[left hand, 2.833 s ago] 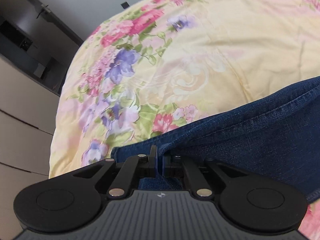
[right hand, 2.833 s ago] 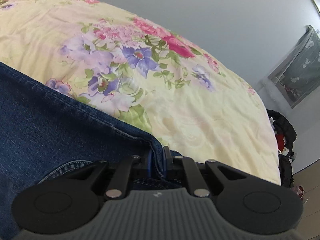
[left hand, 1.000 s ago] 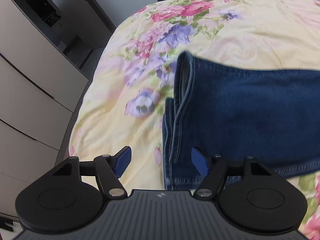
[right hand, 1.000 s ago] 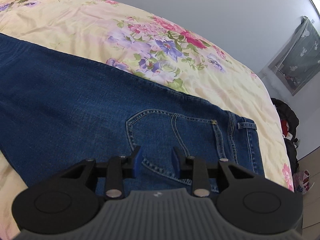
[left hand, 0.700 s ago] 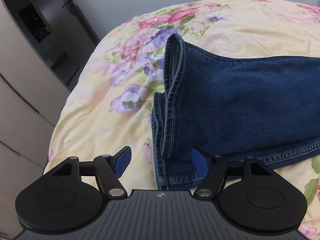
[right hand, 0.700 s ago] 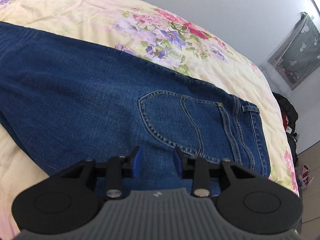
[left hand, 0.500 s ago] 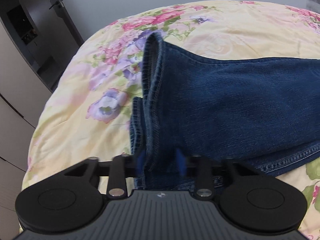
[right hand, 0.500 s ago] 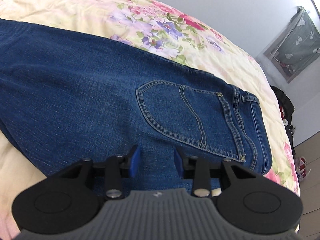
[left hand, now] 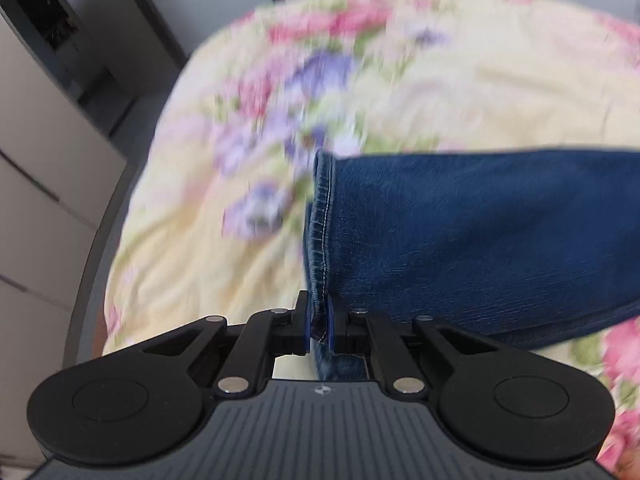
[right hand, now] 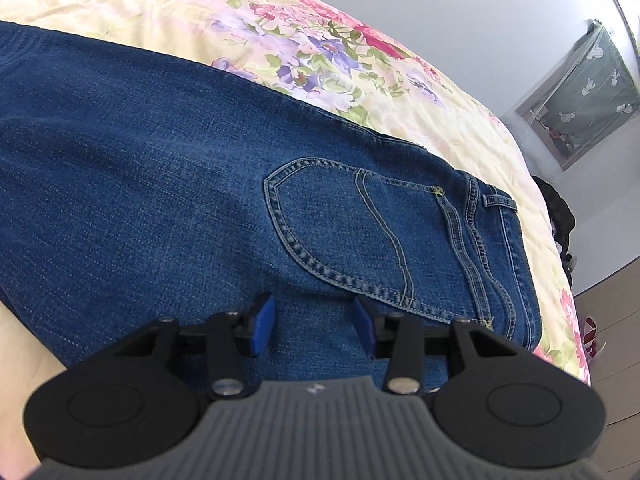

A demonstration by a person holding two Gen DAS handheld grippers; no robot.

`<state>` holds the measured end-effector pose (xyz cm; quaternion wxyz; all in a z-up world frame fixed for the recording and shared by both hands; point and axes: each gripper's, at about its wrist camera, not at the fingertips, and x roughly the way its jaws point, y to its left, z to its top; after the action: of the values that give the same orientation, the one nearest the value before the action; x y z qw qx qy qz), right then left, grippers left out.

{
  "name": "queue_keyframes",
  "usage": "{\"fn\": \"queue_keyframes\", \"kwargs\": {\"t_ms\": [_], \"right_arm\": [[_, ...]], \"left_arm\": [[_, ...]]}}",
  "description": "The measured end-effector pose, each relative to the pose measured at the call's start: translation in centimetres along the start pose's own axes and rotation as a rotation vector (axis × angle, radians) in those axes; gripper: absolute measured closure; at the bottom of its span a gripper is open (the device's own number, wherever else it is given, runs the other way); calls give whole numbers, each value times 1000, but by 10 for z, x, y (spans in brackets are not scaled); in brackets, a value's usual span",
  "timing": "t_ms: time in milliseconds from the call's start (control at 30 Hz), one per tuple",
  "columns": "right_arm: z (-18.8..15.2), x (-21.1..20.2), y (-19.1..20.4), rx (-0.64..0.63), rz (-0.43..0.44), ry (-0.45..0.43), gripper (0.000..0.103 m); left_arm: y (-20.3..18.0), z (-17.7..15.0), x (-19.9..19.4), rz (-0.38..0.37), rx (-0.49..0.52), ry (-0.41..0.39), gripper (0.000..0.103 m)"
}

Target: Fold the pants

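The dark blue denim jeans (right hand: 168, 152) are lying across the pale yellow bedspread printed with pink and purple flowers (right hand: 152, 4), folded lengthwise so that 1 leg is stacked on the other. In the right wrist view the seat end is pointing toward 3 o'clock, with the stitched back pocket (right hand: 360, 232) facing up and the waistband (right hand: 500, 248) running along the edge at about 3 o'clock. The legs are stretching away toward 9 o'clock.

The black left gripper (left hand: 318, 320) is clenching the stitched hem of the trouser leg (left hand: 322, 216): its jaws have just been closing, and the 2 blue pads (left hand: 306, 326) are now pressing the denim edge between them. From that pinch the hem is running up toward 12 o'clock and the leg is spreading off toward 3 o'clock. The bedspread around it is blurred. At 9 o'clock of this view a beige cabinet front with drawer lines (left hand: 36, 184) is standing beside the bed.

The black right gripper (right hand: 314, 322) is hovering over the seat of the jeans just below the pocket. Its jaws have just been opening, and its blue pads (right hand: 262, 324) are standing apart with bare denim showing between them, gripping nothing. At 2 o'clock a grey wall (right hand: 460, 12) is carrying a dark framed panel (right hand: 584, 92).
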<state>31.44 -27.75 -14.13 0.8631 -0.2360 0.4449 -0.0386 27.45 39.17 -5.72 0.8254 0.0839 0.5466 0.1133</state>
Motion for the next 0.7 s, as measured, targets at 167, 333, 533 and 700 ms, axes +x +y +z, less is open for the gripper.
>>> {"fn": "queue_keyframes", "kwargs": {"t_ms": [167,333,533,700], "right_arm": [[-7,-5,-5,3,1,-20,59],[-10,-12,-8,9,-5,-41,59],[-17,-40,-10,86,15,-94,59],[-24,-66,-1,159,82,-112,59]], "left_arm": [[-2,-22,48,74,-29,73,99],[27,-35,41,83,-192,-21,85],[35,-57,-10,-77,-334,-126,57],[28,-73,-12,-205,-491,-145,39]]}}
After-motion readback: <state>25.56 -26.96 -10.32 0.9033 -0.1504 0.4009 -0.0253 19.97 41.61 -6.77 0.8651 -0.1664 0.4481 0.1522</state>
